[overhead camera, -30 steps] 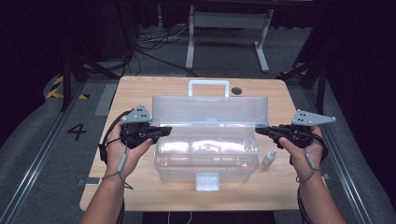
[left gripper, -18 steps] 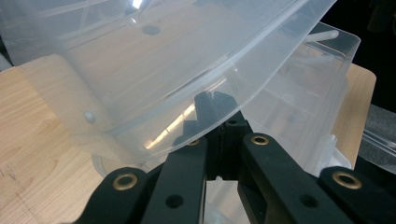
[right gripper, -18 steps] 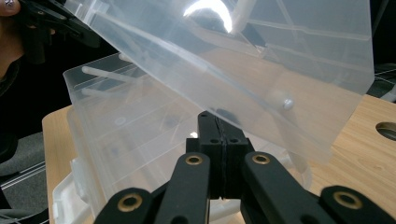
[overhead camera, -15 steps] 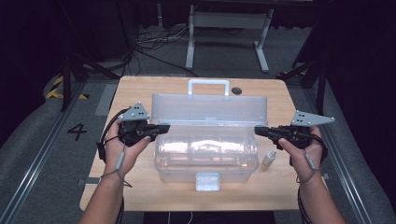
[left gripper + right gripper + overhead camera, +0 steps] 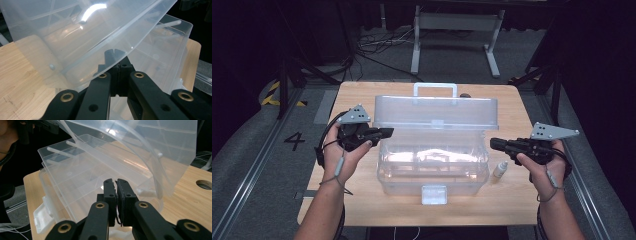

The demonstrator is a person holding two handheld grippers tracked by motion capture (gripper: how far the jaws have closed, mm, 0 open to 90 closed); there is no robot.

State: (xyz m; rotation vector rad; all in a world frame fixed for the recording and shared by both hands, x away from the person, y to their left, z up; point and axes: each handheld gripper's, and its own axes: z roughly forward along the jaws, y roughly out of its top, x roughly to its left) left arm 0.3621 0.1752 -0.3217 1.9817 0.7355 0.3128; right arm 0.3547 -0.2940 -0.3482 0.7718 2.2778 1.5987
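Both our grippers are closed and empty: left gripper [image 5: 384,132] against the clear plastic box's [image 5: 432,165] raised curved lid [image 5: 437,112], right gripper [image 5: 495,143] a hair parted.

The wooden table [image 5: 362,200] carries a clear plastic box [image 5: 432,165] and a small bottle [image 5: 499,170].
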